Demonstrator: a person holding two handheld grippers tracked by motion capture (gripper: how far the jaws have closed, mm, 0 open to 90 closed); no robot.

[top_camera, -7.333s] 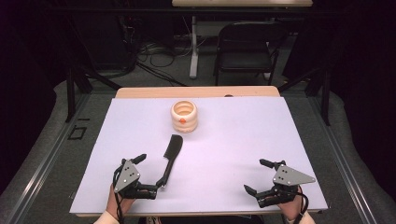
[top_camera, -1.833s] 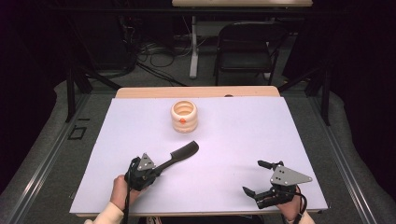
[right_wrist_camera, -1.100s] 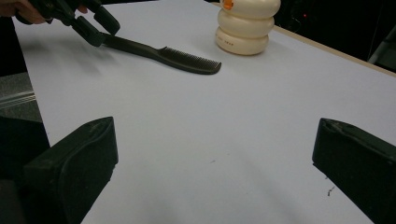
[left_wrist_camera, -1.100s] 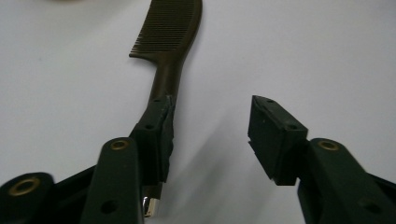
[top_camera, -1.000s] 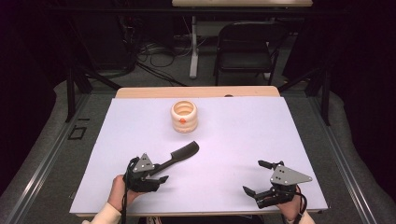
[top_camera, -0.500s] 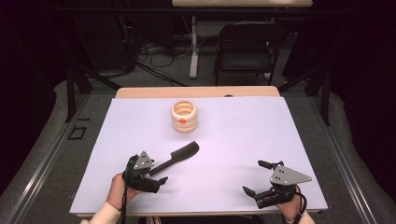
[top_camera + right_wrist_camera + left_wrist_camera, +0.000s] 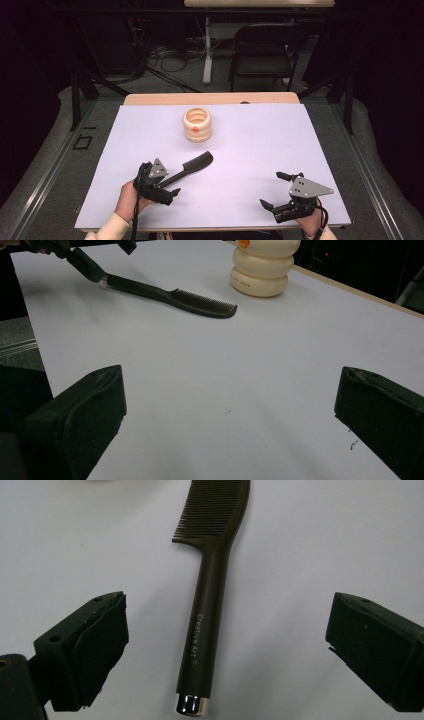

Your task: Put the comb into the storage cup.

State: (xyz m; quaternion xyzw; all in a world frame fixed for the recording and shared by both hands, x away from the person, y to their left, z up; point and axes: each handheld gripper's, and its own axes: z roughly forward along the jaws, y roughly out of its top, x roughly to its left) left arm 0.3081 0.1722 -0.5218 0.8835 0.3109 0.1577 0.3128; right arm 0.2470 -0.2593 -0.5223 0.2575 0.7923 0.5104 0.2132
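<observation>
The black comb (image 7: 212, 597) lies flat on the white desk (image 7: 260, 140), its handle end between the left gripper (image 7: 222, 645)'s jaws, which have just been opening and stand wide, touching nothing. Beyond its teeth sits a cream ribbed pot (image 7: 197, 124). The right gripper (image 7: 281, 192) rests well apart, jaws spread on nothing

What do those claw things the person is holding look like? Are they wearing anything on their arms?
Both are black. The left gripper and the right gripper each have two chunky black jaws with flat pads and a grey three-cornered plate with small holes on top. A black cable trails from the left one. A cream sleeve covers the left wrist.
</observation>
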